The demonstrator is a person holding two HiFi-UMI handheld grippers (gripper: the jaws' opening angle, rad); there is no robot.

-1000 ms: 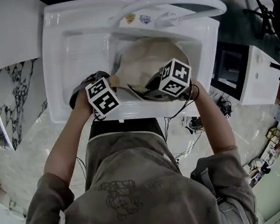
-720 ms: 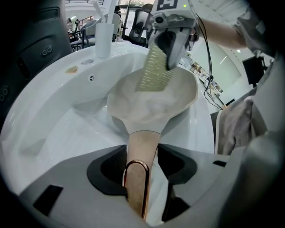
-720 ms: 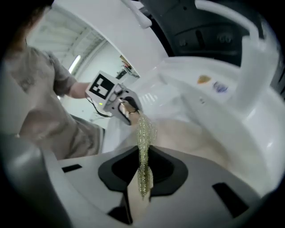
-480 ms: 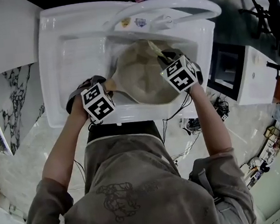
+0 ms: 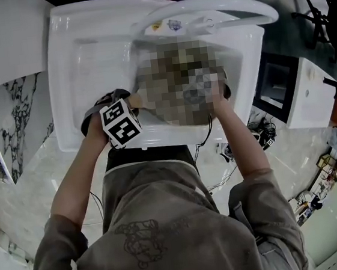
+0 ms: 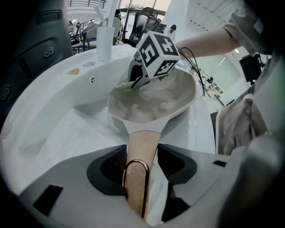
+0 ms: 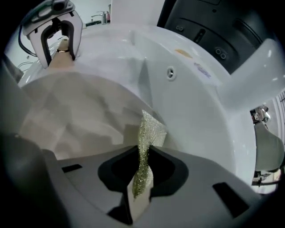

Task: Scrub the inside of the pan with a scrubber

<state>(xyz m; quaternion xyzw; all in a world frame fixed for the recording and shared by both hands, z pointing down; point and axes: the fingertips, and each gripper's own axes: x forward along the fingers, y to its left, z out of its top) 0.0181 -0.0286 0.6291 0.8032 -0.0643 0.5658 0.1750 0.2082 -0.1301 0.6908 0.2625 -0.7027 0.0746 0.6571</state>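
**Right gripper (image 6: 133, 82) drifts inward over the pan (image 6: 156, 102); left gripper (image 6: 141, 167) holds its place**

Compared with half a second ago, the right gripper has moved a little from the pan's right rim toward its middle. The head view is too obscured there to place it more exactly. The left gripper has scarcely shifted.

The pan sits inside the white sink (image 6: 58, 129), with its pale bowl facing up and its handle (image 6: 141, 142) pointing back toward the person. The left gripper's jaws are closed snugly on that handle, one on each side, a short way behind where it joins the bowl.

The right gripper's jaws are pinched together on the scrubber (image 7: 147, 133). This is a thin, glittery green-gold sheet standing on edge, with its upper part sticking out beyond the jaws. In the left gripper view, that free edge meets the far left wall of the bowl.

On handling, the pan looks rigid and probably front-heavy, and its smooth inside is likely slippery when wet. Holding the handle close to the bowl should resist twisting best. The scrubber looks light and limp, so it will probably fold under pressure. It should work best gripped near its middle, with only a short flap left free.
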